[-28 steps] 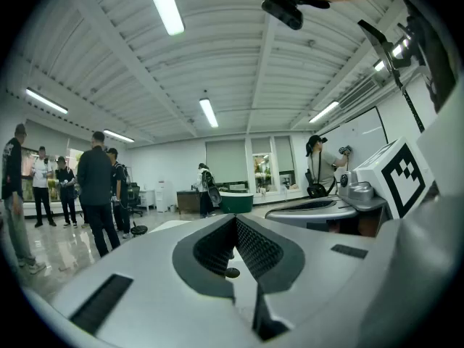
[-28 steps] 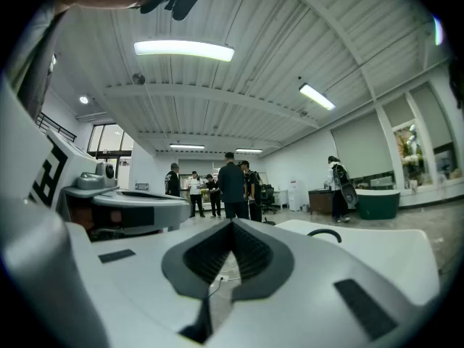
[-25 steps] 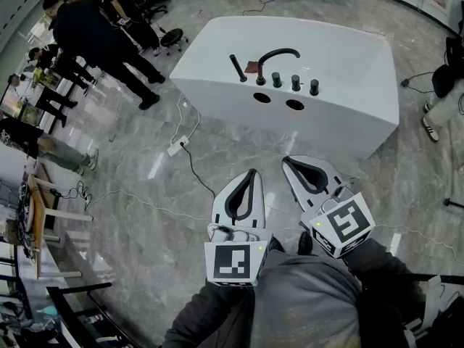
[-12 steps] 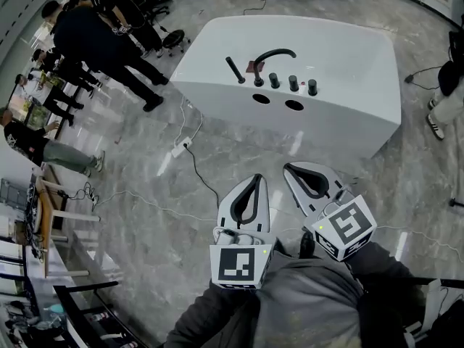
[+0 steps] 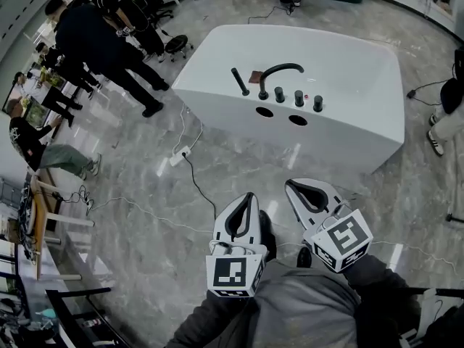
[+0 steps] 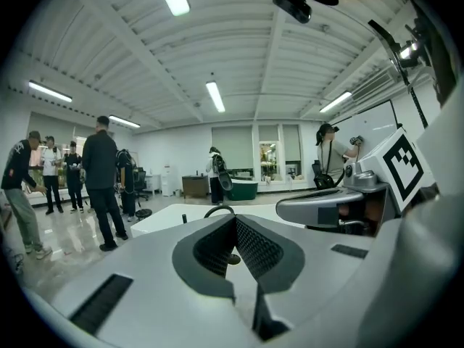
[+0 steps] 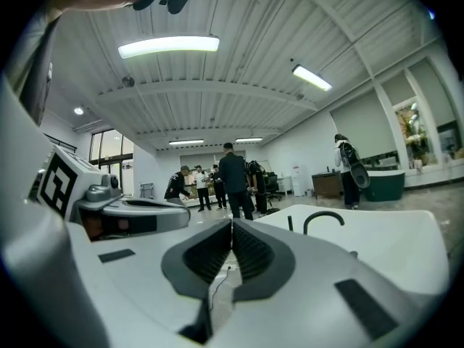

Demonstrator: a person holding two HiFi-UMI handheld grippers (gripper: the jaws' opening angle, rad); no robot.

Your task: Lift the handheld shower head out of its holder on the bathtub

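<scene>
The handheld shower head (image 5: 238, 80) is a slim black wand that stands tilted in its holder on the near rim of the white bathtub (image 5: 348, 71). It stands left of the arched black faucet (image 5: 279, 71) and three black knobs (image 5: 299, 98). Both grippers hover over the marble floor well short of the tub, side by side and pointing at it. My left gripper (image 5: 252, 195) is shut and empty, with the wand (image 6: 183, 217) small and far beyond its tips (image 6: 233, 217). My right gripper (image 5: 288, 183) is shut and empty too (image 7: 231, 222), and the wand (image 7: 290, 224) is far off.
Several people (image 5: 101, 35) stand at the upper left near a stool (image 5: 174, 40). A power strip (image 5: 177, 153) and its cable lie on the floor between me and the tub. A seated person's legs (image 5: 442, 114) are at the right edge. Tables (image 5: 43, 216) line the left.
Both grippers have sunk lower in the head view, nearer my body, and stay shut. The tub sits slightly lower and more to the right in the frame.
</scene>
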